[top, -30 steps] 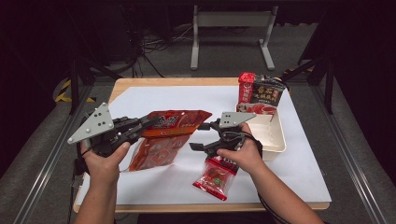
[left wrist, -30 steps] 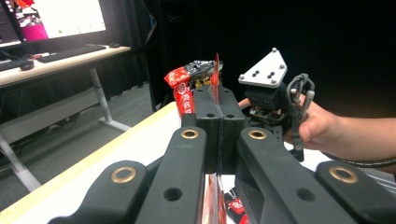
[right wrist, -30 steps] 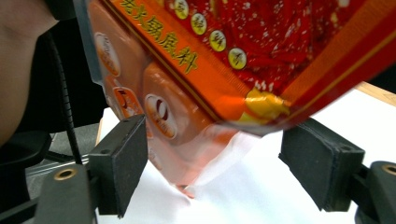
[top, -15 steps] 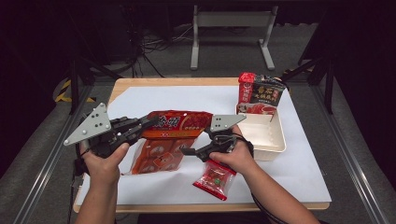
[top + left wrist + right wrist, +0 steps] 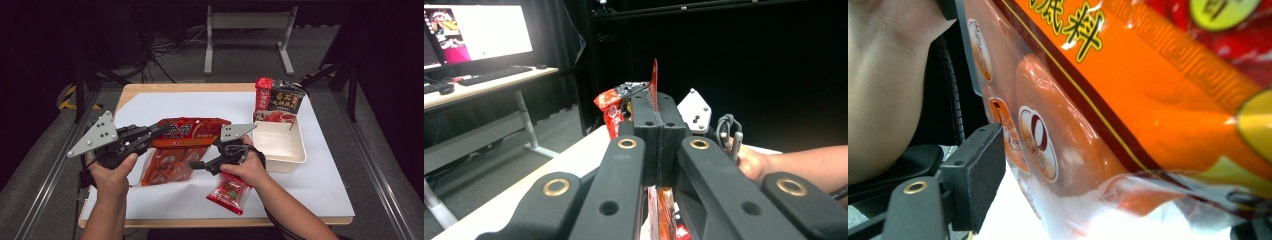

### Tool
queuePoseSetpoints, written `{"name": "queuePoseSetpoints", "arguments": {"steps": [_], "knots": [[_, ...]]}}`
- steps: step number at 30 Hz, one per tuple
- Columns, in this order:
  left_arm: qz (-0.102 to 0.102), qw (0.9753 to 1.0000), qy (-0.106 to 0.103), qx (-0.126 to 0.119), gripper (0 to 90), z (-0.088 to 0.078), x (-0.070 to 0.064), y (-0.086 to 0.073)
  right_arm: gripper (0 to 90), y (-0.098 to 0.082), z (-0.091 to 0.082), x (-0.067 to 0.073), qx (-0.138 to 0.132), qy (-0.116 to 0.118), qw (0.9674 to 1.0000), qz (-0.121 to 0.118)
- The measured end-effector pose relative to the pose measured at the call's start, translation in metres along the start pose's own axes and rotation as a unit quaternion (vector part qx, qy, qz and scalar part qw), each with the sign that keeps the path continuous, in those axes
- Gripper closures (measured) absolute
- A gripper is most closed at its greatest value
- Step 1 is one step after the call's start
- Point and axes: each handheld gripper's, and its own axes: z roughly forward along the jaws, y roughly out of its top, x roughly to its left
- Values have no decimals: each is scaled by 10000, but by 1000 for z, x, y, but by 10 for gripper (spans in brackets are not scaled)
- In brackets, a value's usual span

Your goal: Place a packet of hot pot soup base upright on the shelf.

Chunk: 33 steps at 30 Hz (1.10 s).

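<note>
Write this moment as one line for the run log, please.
left tool: shut on big orange bag edge | right tool: open, closing around bag's lower part | small red packet: lying on table

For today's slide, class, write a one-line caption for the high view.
Left gripper clamps the orange-red pouch's edge while the open right gripper reaches its lower part.

Counting on the tabletop (image 5: 320,195): one large orange-red pouch (image 5: 175,150), one small red sachet (image 5: 230,191), one white tray (image 5: 280,145), two upright packets at the far right corner, one red (image 5: 263,92), one dark (image 5: 286,100). Two claws showing: left claw (image 5: 162,129), right claw (image 5: 192,164).
</note>
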Motion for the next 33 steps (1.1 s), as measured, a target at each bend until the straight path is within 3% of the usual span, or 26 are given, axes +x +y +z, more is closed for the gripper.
{"name": "queuePoseSetpoints", "arguments": {"steps": [7, 18, 21, 23, 28, 33], "knots": [[22, 9999, 98, -70, 900, -6, 1, 1, 447, 3, -5, 4, -1, 174, 9998, -26], [-18, 9997, 226, -58, 900, -12, 2, -2, 561, 5, 6, 13, 11, 622, 9980, -70], [-12, 9997, 245, -62, 900, -13, 1, -2, 570, 6, 8, 14, 23, 656, 9978, -81], [-10, 9997, 243, -60, 900, -13, 1, -1, 632, 5, 10, 15, 66, 668, 9977, -122], [-56, 9996, 258, -72, 900, -14, 2, -2, 683, 6, 9, 17, 131, 758, 9970, -118], [-43, 9995, 314, -33, 900, -13, 2, -2, 697, 10, 4, 18, 223, 639, 9974, -257]]}}
